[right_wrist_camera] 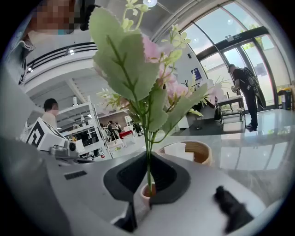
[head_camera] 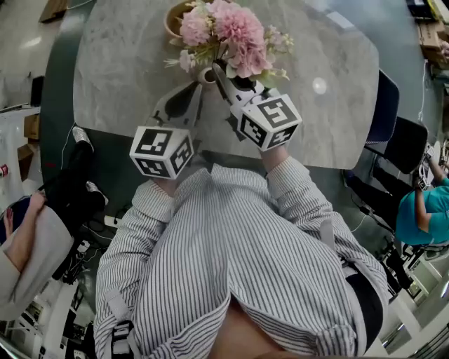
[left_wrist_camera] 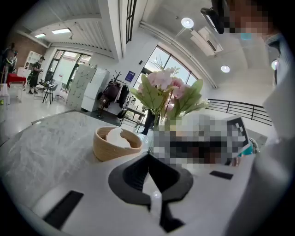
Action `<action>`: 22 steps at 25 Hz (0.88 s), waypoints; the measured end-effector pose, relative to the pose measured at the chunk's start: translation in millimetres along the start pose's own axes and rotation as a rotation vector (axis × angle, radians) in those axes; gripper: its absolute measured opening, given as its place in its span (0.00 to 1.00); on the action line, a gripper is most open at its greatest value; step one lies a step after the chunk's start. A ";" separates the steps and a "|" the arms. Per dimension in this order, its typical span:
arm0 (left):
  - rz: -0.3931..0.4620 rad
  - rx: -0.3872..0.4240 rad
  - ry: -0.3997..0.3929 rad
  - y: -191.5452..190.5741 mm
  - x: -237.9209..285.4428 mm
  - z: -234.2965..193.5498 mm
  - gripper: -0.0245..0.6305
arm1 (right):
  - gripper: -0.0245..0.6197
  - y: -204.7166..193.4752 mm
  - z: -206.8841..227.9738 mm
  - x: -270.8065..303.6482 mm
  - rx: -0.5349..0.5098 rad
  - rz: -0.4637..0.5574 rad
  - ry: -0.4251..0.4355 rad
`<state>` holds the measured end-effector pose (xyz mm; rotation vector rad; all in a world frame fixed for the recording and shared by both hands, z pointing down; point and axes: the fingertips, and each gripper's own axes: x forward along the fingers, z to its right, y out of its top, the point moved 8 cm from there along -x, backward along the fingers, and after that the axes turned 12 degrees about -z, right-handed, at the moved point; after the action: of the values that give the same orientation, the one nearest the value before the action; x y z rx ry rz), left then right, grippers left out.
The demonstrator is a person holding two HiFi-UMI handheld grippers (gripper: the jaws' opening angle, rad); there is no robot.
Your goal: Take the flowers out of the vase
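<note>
**Flowers point(head_camera: 228, 31) gripped at the stems, vase point(head_camera: 208, 74) on the table point(head_camera: 126, 84)**

Pink blooms with pale green leaves are standing in the small vase towards the far side of the grey marble table, just beside a wooden bowl point(head_camera: 175, 17). The right gripper point(head_camera: 221, 73) is pinching the thin green stems just above the vase's mouth, its jaws closed on them. The left gripper point(head_camera: 195, 90) is hovering just to its left, jaws pressed together with nothing between them. A person in a striped shirt point(head_camera: 231, 252) is standing at the table's near edge.
</note>
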<state>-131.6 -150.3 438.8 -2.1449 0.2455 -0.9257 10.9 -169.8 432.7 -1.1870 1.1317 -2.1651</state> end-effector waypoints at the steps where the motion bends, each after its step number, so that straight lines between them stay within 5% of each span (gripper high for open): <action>1: 0.004 0.004 0.002 1.0 -0.6 0.3 0.06 | 0.09 1.5 -0.9 -1.1 -0.003 0.002 0.003; 22: 0.124 0.084 0.016 47.5 -18.4 46.0 0.06 | 0.09 60.5 -0.7 -70.9 -0.076 0.135 0.032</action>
<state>-107.6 -148.0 374.5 -2.0225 0.3377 -0.8672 47.9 -156.4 348.2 -1.0782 1.2801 -2.0630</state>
